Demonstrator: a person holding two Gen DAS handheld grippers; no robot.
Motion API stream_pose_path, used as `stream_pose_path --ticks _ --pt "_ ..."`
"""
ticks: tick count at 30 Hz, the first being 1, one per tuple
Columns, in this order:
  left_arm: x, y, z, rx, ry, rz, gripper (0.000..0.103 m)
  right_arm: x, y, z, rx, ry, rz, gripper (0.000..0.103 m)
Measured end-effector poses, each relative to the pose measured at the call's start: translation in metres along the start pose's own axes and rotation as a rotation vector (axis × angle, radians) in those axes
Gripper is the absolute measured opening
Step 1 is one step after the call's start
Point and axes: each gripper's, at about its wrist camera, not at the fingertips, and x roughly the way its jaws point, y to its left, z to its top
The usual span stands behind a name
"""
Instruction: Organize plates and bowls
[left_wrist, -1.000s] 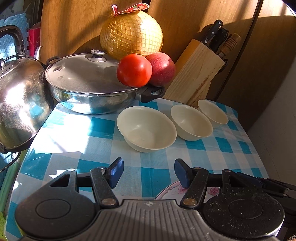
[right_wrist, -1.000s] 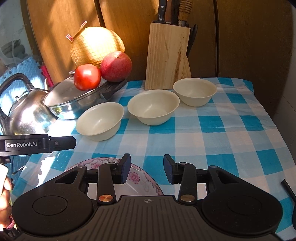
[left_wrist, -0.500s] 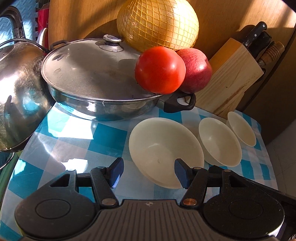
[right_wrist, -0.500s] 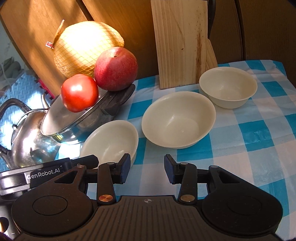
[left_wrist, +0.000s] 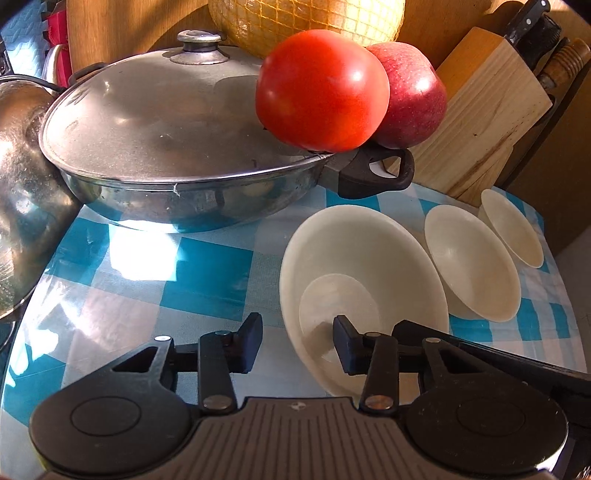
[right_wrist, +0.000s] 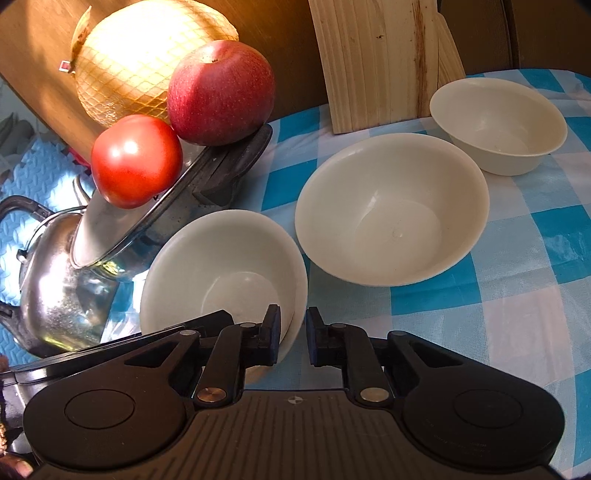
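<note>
Three cream bowls stand in a row on the blue-checked tablecloth (right_wrist: 535, 277): the near bowl (right_wrist: 221, 266), the middle bowl (right_wrist: 391, 210) and the far bowl (right_wrist: 498, 122). My right gripper (right_wrist: 293, 332) is shut on the near bowl's right rim, one finger inside and one outside. In the left wrist view my left gripper (left_wrist: 297, 343) is open and straddles the left rim of the same near bowl (left_wrist: 362, 258). Its right finger is inside the bowl. The middle bowl (left_wrist: 472, 262) and far bowl (left_wrist: 513, 229) sit beyond.
A lidded steel pan (left_wrist: 166, 122) stands just behind the near bowl, with a tomato (left_wrist: 321, 88) and an apple (left_wrist: 413, 96) on its rim and a netted pomelo (left_wrist: 295, 18) behind. A kettle (left_wrist: 22, 203) stands at left and a wooden knife block (left_wrist: 480, 118) at back right.
Both grippers have moved forward over the table to the near bowl. The right jaws have narrowed onto its rim and the left jaws have narrowed somewhat. The floral plate has dropped out of view.
</note>
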Motion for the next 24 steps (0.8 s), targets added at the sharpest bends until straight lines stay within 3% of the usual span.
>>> stream_pose_path --ticks 2,15,18,24 --pt "-0.003 -0.003 -0.002 0.011 0.008 -0.031 0.023 -0.003 0.003 -0.002 -0.010 0.003 0.009 0.017" --pt "-0.022 -0.025 -0.025 0.095 0.033 -0.078 0.023 -0.041 -0.012 -0.020 -0.007 -0.002 -0.005 0.018" --pt "-0.023 -0.022 -0.023 0.082 0.019 -0.046 0.023 -0.043 -0.017 -0.021 -0.001 0.004 -0.026 0.029" --pt "-0.041 -0.024 -0.021 0.074 -0.033 -0.043 0.024 -0.062 -0.028 -0.020 0.015 -0.038 -0.031 0.033"
